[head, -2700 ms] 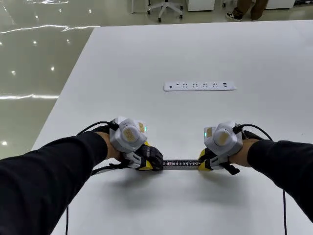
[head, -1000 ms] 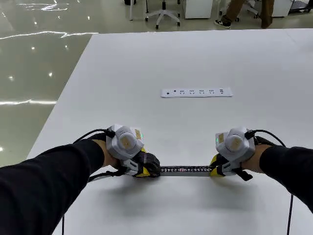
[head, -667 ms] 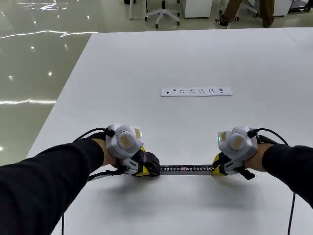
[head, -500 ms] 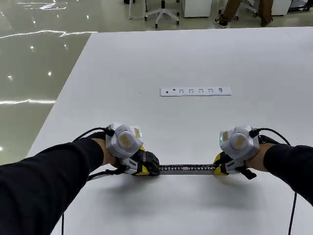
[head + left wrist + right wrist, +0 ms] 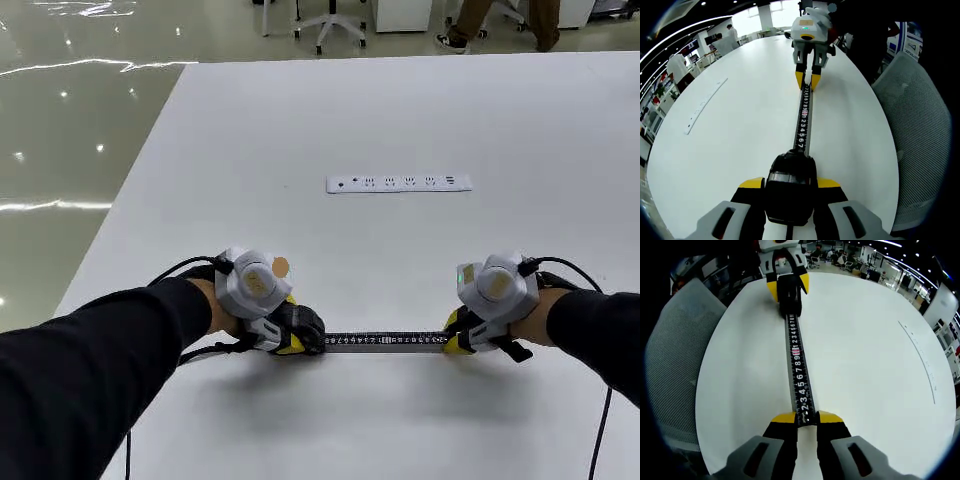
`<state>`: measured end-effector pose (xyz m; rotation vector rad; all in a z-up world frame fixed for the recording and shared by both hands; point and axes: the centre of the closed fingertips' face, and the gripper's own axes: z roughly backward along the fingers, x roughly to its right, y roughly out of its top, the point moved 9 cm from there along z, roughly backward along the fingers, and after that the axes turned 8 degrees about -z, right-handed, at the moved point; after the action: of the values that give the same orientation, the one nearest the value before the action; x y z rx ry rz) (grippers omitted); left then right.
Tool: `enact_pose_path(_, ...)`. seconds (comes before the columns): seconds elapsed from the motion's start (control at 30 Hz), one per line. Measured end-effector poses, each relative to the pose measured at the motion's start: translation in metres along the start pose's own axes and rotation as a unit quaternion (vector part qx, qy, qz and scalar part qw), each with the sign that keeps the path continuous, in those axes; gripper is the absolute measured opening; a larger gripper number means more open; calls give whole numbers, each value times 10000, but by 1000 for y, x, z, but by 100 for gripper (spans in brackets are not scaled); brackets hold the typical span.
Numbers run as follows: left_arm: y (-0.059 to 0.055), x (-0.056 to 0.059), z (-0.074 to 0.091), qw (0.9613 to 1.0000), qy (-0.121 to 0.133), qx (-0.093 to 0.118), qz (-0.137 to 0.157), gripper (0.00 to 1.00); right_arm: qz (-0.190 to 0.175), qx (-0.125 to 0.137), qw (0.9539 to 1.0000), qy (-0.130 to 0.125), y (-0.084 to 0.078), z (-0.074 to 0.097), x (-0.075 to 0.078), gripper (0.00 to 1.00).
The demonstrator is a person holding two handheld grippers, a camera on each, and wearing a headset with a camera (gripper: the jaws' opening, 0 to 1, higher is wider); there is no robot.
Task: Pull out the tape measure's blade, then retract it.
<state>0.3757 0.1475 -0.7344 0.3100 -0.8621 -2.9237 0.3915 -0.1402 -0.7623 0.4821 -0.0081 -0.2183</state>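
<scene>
Head view: On a white tabletop, the left claw is clenched on the black-and-yellow case of the tape measure. The right claw pinches the free end of the blade. The blade lies drawn out flat on the tabletop between the two claws, numerals up. A white power strip lies well apart, farther up the tabletop. Dark sleeves reach in from both sides.

Left gripper view: The tape measure sits gripped between the yellow-tipped jaws. The blade runs straight away from it along the tabletop to the right claw, which is closed on its tip. The power strip lies off to the left.

Right gripper view: The jaws meet on the blade's end, at the lowest numerals. The blade stretches across the tabletop to the tape measure, held in the left claw at the far side. A grey mesh chair stands beside the tabletop's edge.
</scene>
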Motion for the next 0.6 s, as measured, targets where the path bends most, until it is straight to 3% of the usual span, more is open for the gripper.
enact_pose_path(0.6, 0, 0, 0, 10000, 6, -1, 13, 33, -25, -61, 10000, -46, -13, 9, 3, 8)
